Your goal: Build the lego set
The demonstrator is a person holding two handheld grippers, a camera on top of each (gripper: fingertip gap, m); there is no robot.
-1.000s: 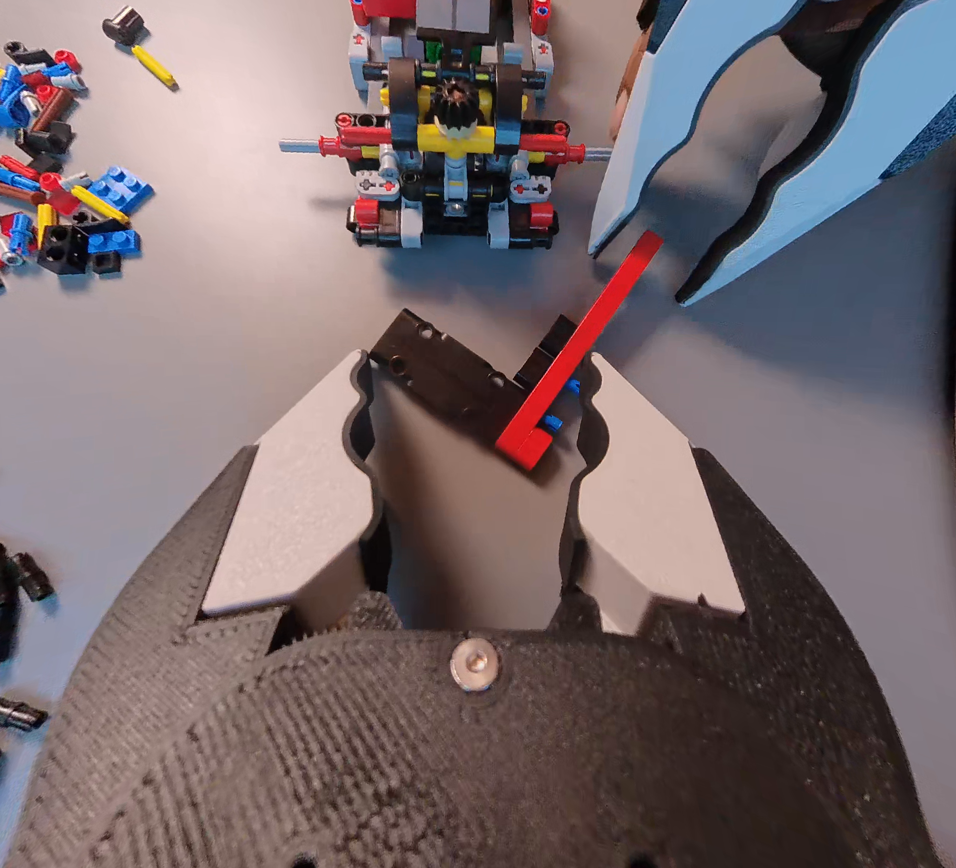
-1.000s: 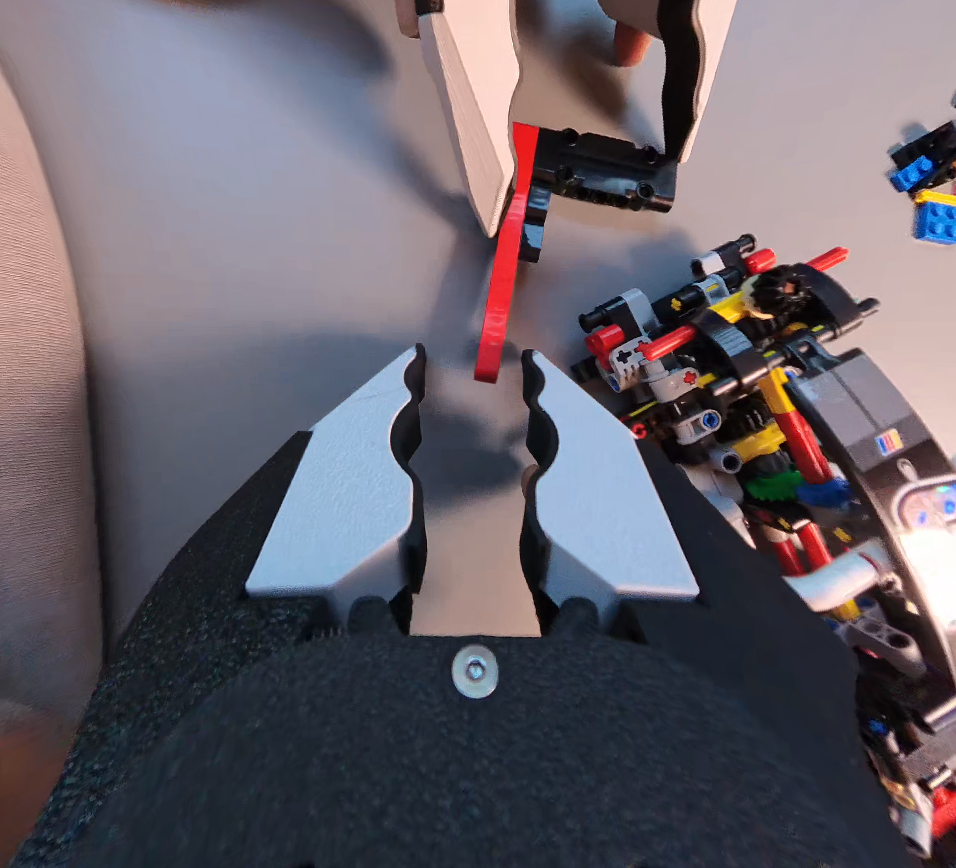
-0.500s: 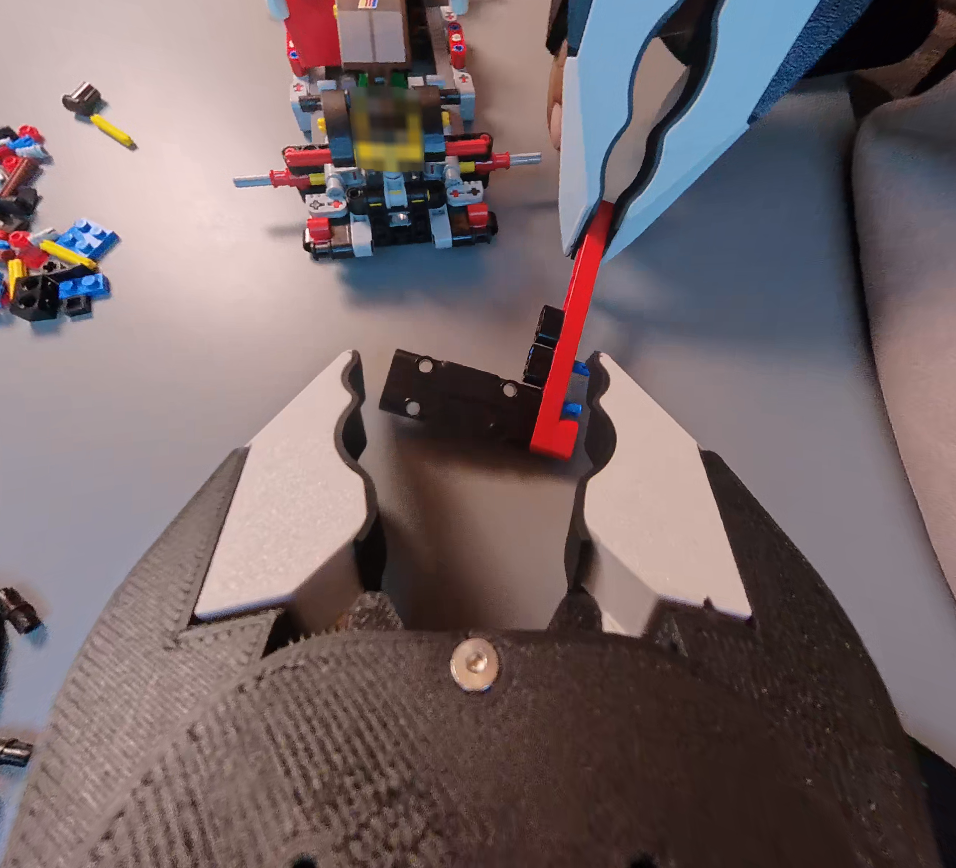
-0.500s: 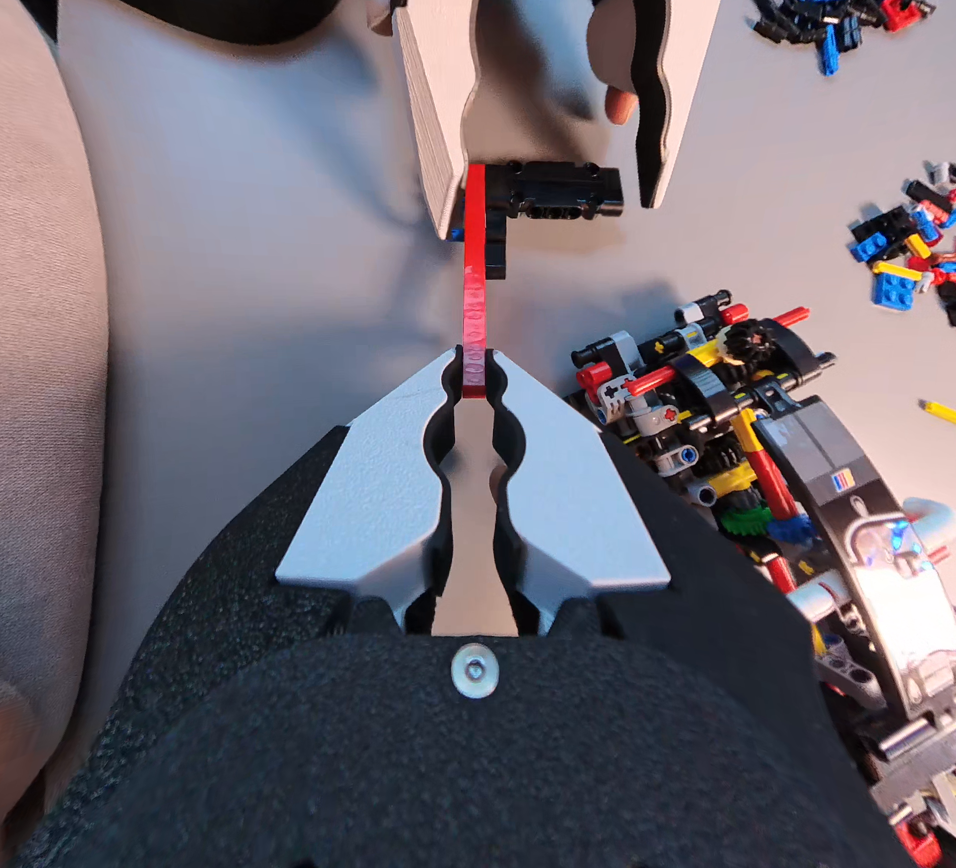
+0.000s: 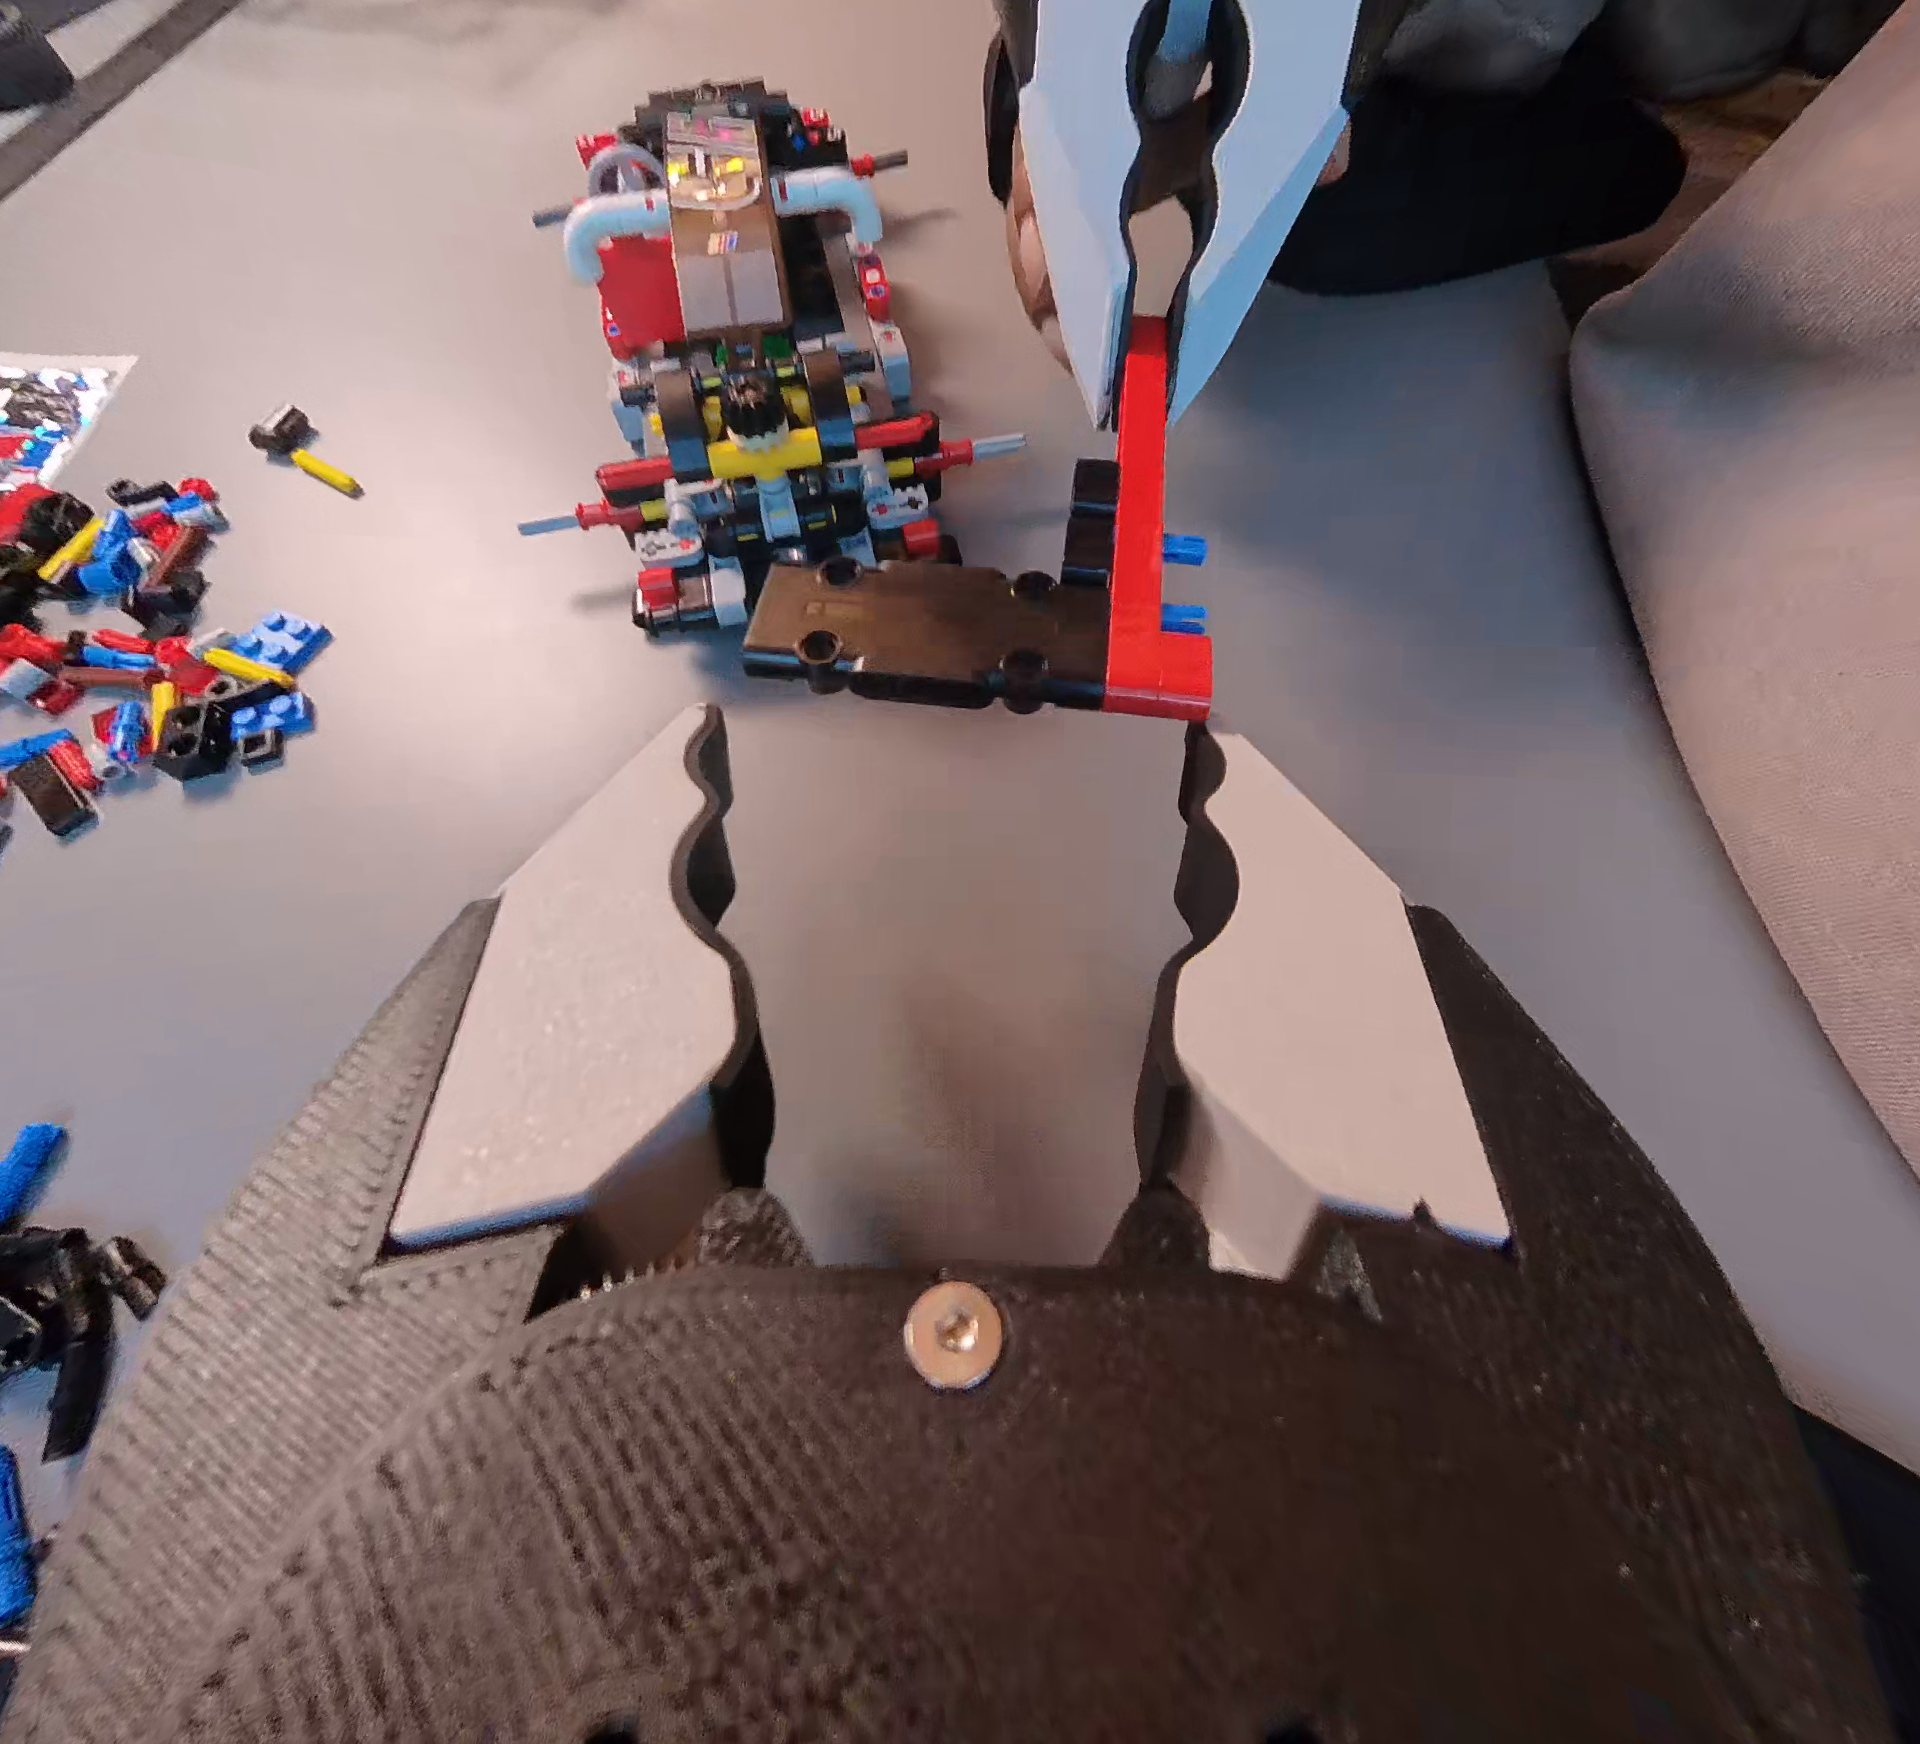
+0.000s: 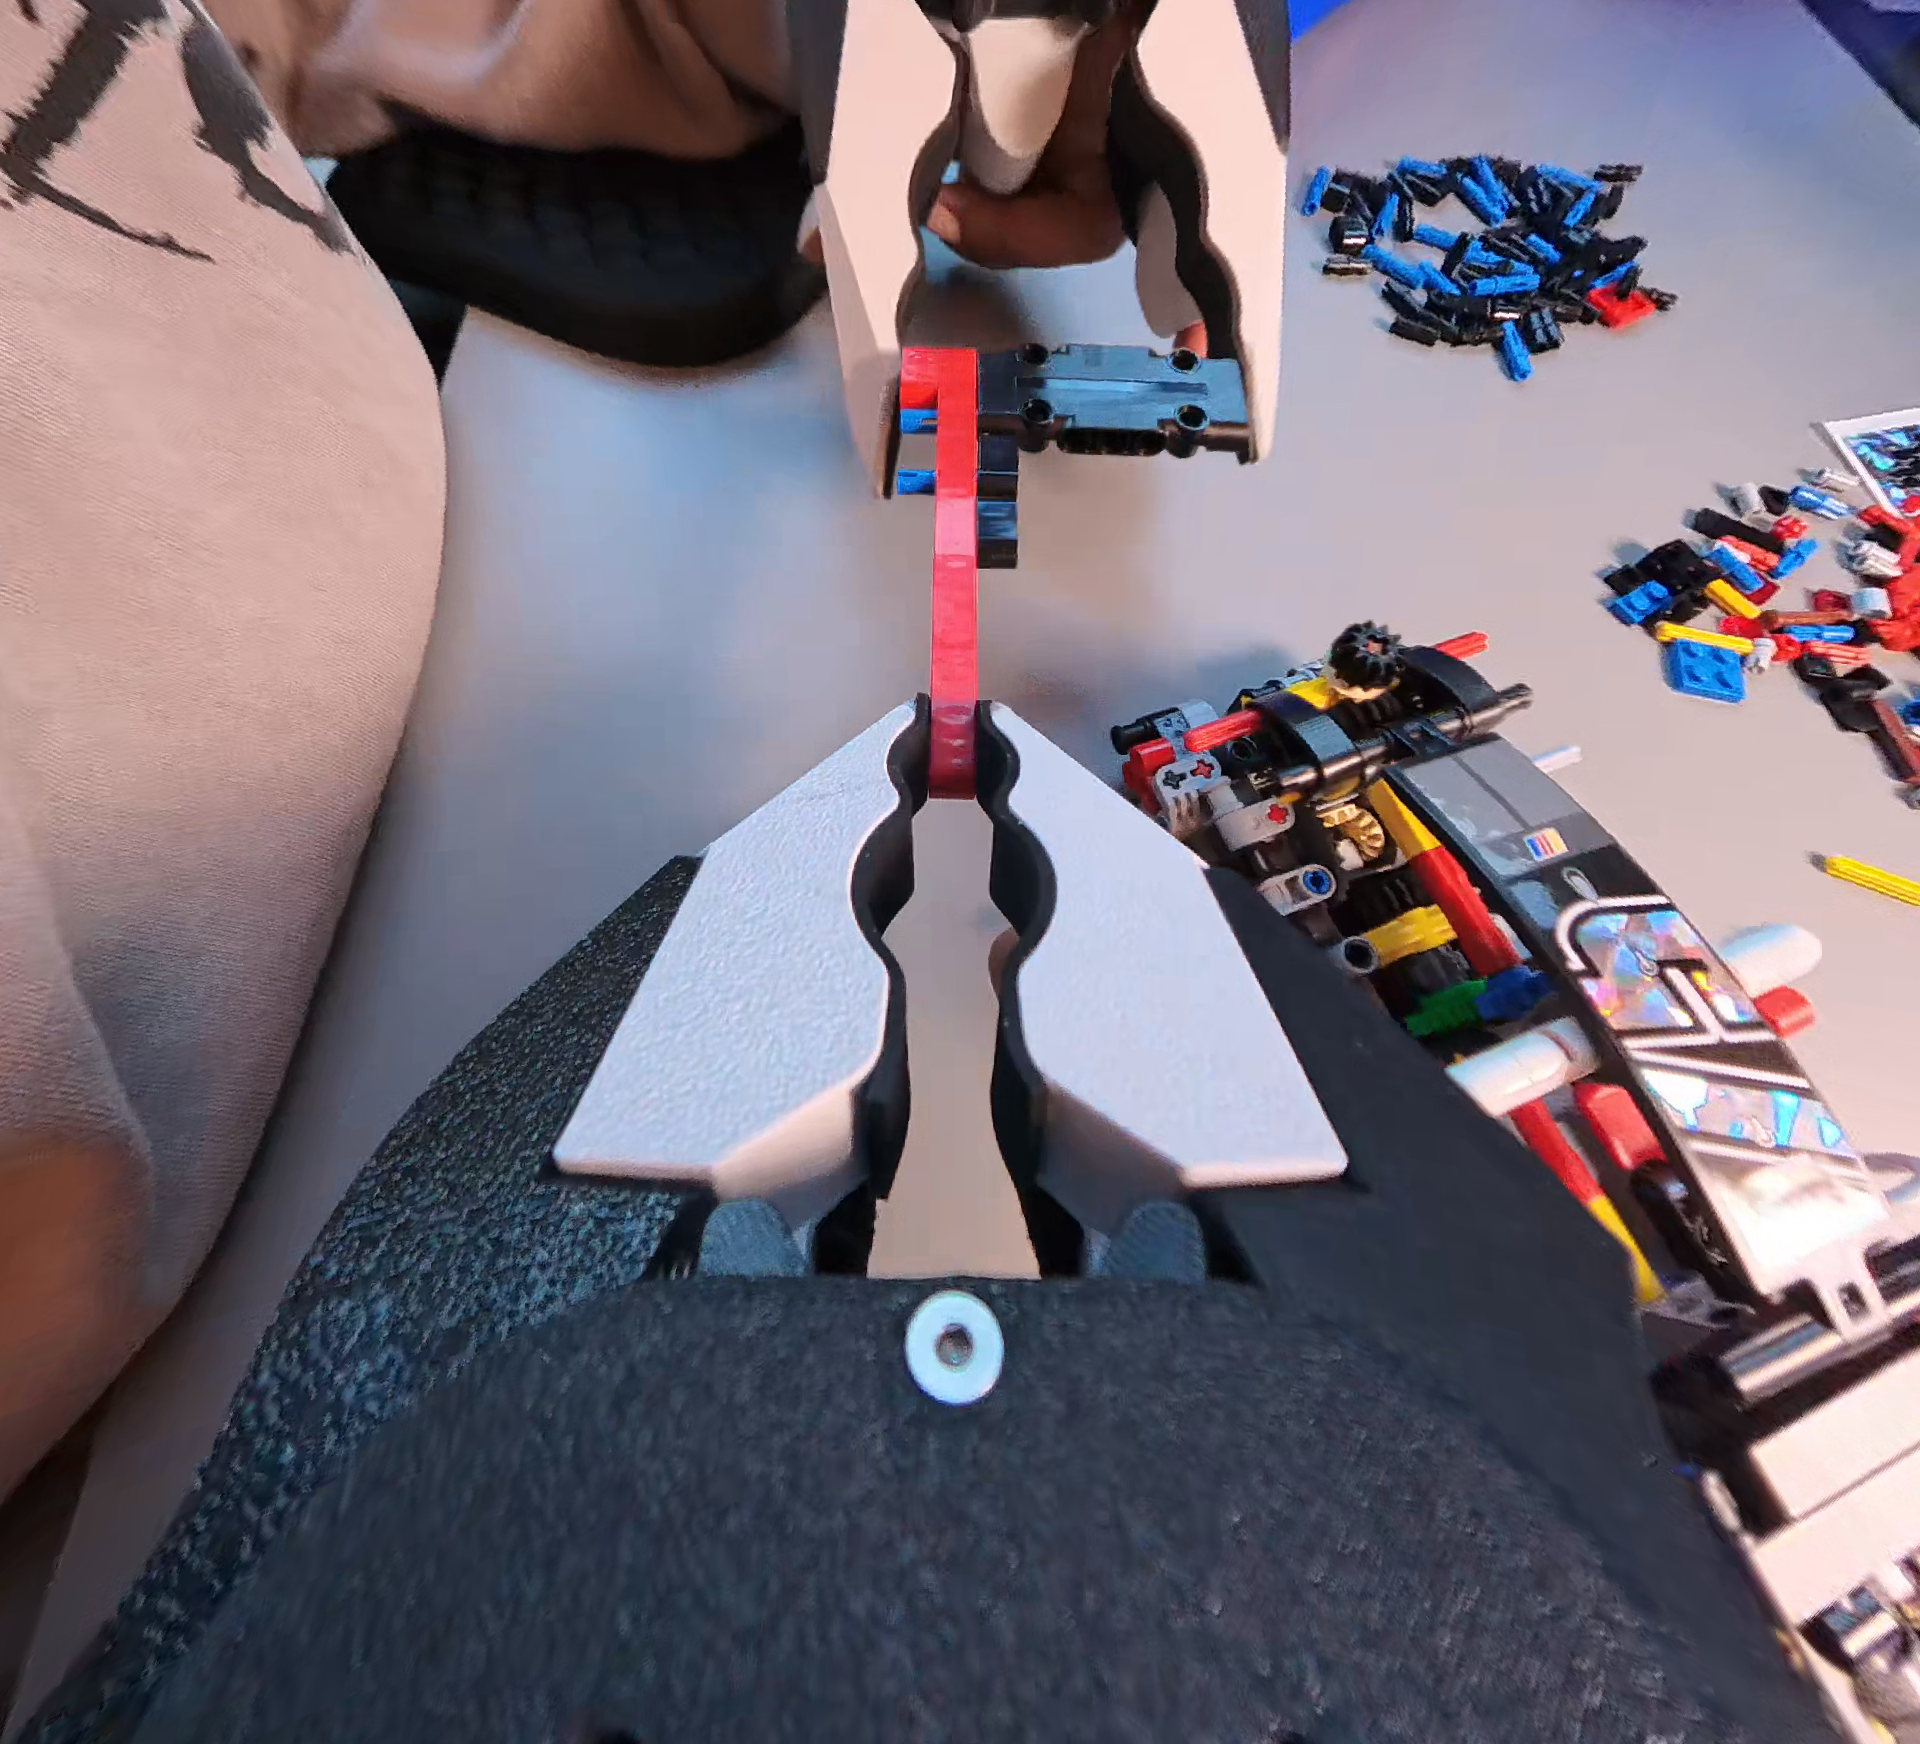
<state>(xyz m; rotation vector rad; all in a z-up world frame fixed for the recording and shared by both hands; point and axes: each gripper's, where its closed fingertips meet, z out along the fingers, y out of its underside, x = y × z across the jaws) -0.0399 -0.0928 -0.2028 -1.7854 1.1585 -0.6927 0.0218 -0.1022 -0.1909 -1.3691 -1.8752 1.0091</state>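
Clearly, much of the build is already done, judging by what is laid out on the grey tabletop (image 5: pixel 312 188). In the left wrist view, loose pieces (image 5: pixel 135 614) are scattered at nine o'clock, so plenty is judged to be left for fitting. Toward twelve o'clock the part-built car (image 5: pixel 748 406) is seen standing, with chassis, gear and axles in place but no wheels visible. At the centre, the left hand-held gripper (image 5: pixel 951 733) is held spread wide, its tips just short of a black panel (image 5: pixel 914 634) joined to a red L-shaped beam (image 5: pixel 1141 551). At one o'clock the beam's far end is pinched by the right hand-held gripper (image 6: pixel 954 707), pressed together on it. This sub-assembly is apparently still to be attached to the car.
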